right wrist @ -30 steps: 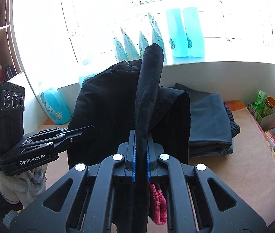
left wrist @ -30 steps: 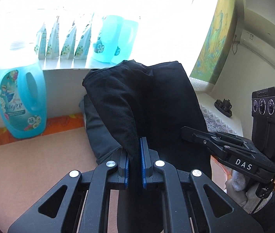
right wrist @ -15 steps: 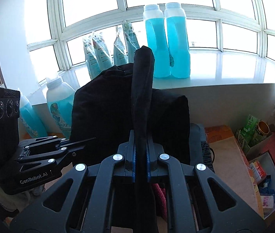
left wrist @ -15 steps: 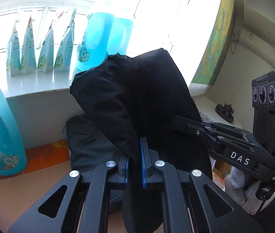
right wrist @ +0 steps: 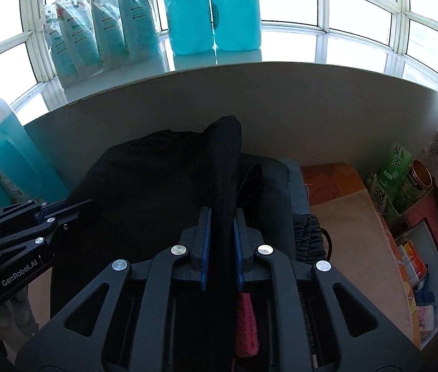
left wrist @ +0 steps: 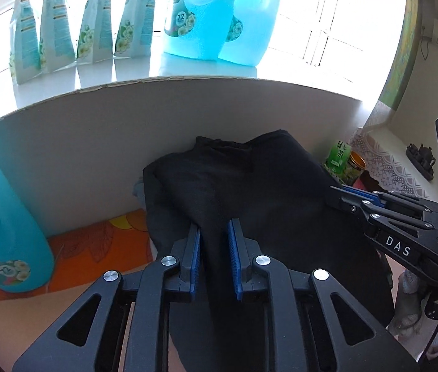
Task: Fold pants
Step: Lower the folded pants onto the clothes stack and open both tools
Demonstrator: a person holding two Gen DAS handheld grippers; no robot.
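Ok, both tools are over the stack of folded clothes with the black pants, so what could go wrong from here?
1. The left tool has its jaws parted around the black pants; the fold may slip loose.
2. The pants could land skewed on the folded grey stack beneath, which shows only at the edges.
3. The right tool could drag fabric along when it pulls away.

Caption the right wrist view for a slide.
Right tongs pinch a fold of black pants above folded grey pants.
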